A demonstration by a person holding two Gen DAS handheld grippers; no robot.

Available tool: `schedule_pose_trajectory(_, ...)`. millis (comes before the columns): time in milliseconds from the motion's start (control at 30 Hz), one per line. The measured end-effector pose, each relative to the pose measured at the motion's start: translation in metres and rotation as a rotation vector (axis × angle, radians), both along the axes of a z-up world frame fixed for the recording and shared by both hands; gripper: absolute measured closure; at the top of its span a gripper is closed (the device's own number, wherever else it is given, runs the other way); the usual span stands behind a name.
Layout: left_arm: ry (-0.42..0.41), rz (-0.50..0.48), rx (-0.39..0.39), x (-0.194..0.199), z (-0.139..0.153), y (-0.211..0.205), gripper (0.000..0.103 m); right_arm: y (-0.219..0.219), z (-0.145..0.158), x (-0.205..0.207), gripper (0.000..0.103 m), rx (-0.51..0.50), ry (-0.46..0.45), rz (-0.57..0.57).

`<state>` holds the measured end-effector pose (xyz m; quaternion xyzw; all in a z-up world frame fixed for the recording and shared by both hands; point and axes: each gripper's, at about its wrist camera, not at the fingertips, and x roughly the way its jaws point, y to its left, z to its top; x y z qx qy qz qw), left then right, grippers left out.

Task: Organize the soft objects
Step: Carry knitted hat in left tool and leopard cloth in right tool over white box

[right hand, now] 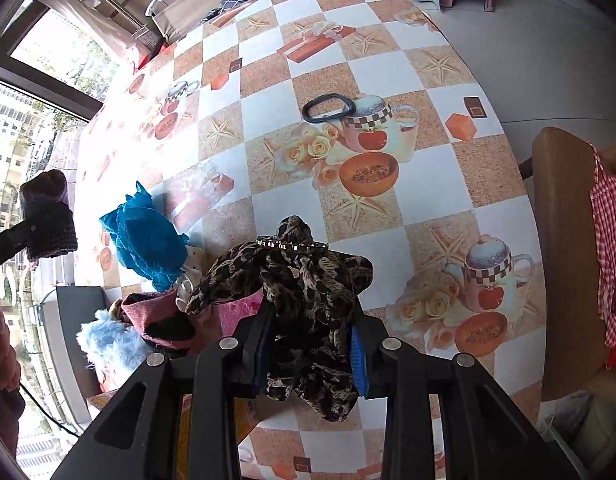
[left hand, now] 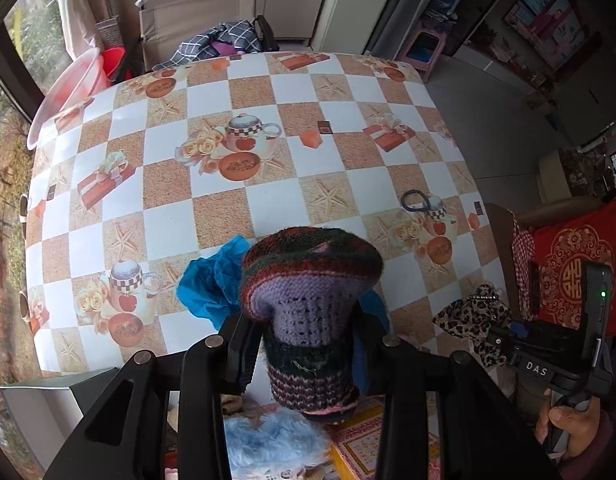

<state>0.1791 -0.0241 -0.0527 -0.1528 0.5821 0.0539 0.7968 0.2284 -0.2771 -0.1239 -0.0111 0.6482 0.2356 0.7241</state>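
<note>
- Knitted item (left hand: 308,304): purple ribbed middle, multicolour striped ends, lower centre of left wrist view, raised over the table (left hand: 268,92).
- Left gripper (left hand: 306,344): jaws clenched on the knitted item.
- Right gripper (right hand: 311,344): jaws clamped on a leopard-print scrunchie (right hand: 304,300), lower centre of right wrist view.
- Blue cloth (right hand: 148,236) lies crumpled at left; black hair tie (right hand: 327,108) at upper centre.
- Checked tablecloth lies open toward the upper frame; table edge curves at right.

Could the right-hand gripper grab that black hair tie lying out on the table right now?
Probably not yet. The right gripper is shut on the leopard-print scrunchie, so its fingers are full. The path to the black hair tie over the table looks free otherwise.
</note>
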Motion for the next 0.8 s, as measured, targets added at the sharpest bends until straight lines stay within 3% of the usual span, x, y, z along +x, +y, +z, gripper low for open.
schedule_pose_trajectory(467, -0.044, -0.255, -0.030, -0.027, 0.037, -0.122, 0.062, -0.045, 0.034, -0.041, 0.069, 0.009, -0.032, -0.048)
schedule_pose_trajectory(800, -0.046, -0.406, -0.041, -0.066, 0.045, -0.178, 0.062, -0.078, 0.043, -0.077, 0.069, 0.013, -0.032, -0.088)
